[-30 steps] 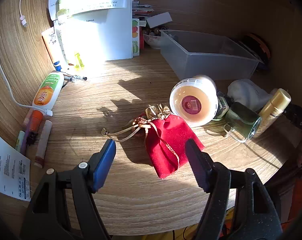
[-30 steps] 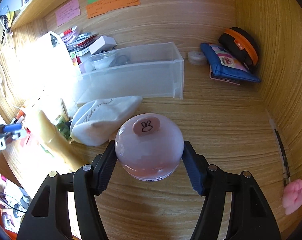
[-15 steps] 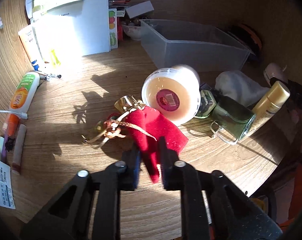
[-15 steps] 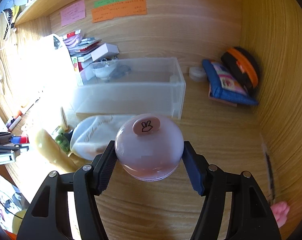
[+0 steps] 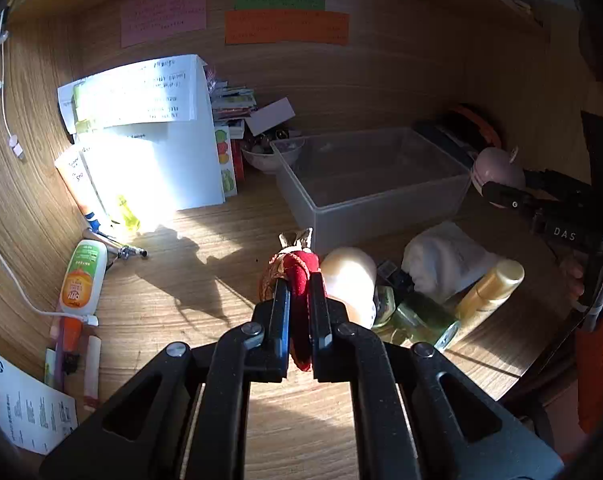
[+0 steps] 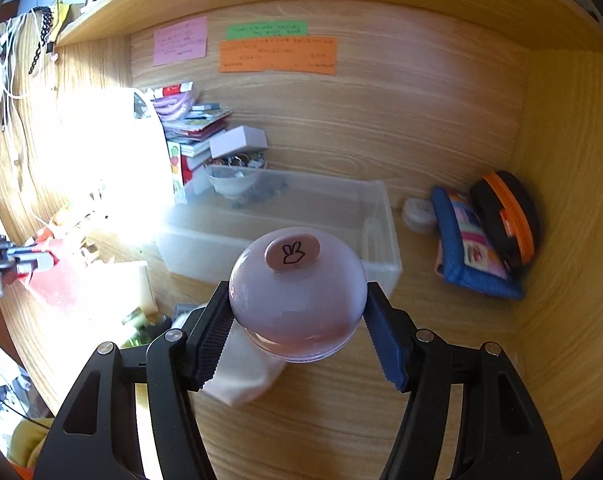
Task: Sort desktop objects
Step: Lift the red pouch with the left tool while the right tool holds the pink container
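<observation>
Left wrist view: my left gripper [image 5: 300,312] is pinched on the red velvet pouch [image 5: 299,276], dead centre, lifted off the desk — soft, light, limp; grip the bunched cloth.

Right wrist view: my right gripper [image 6: 297,320] clamps the pink round jar [image 6: 297,292], plastic bin [image 6: 377,236] at 12 o'clock — smooth, rigid, probably slippery; hold at its widest girth.

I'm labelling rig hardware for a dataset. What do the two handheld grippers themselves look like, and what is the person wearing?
Both grippers share one build. The left gripper has black plastic linkage arms with silver rivets and flat fingers edged in blue. The right gripper has ribbed blue-faced fingers; its body, seen from the left wrist camera, carries white "DAS" lettering. An orange-red sleeve shows there too.
</observation>
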{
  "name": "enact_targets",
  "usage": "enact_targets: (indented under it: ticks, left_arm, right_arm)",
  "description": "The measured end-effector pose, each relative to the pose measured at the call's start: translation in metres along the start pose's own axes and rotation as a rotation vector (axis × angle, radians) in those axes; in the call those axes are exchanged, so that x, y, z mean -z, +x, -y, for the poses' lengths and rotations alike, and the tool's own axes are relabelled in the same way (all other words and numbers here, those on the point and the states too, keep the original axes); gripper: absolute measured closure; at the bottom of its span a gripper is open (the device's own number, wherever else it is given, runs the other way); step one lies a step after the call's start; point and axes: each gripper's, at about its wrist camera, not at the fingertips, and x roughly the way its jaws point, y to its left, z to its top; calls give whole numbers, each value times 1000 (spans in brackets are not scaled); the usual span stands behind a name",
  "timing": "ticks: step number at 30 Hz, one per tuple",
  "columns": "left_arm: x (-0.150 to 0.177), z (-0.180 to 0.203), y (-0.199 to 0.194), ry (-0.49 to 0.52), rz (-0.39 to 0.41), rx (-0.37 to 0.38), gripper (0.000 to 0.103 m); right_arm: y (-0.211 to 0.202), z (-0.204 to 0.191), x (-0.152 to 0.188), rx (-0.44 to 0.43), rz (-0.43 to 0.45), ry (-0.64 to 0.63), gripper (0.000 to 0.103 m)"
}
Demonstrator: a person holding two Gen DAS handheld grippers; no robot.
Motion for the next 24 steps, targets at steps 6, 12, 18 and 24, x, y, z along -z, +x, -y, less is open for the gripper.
enact_targets:
  ticks: [6, 12, 18, 24]
  left_arm:
    - [-34, 0, 6, -10, 24, 63, 97]
    - [-69, -4, 23, -55, 16, 170, 97]
    - [-59, -14, 55, -142, -112, 331, 97]
    - [-36, -10, 57, -31, -231, 239, 97]
  right_arm:
    - [10, 0, -22, -18, 6, -20, 42]
    - [23, 5, -42, -34, 8, -23, 42]
    - [37, 11, -50, -55, -3, -3, 42]
    - [52, 17, -50, -64, -27, -10, 42]
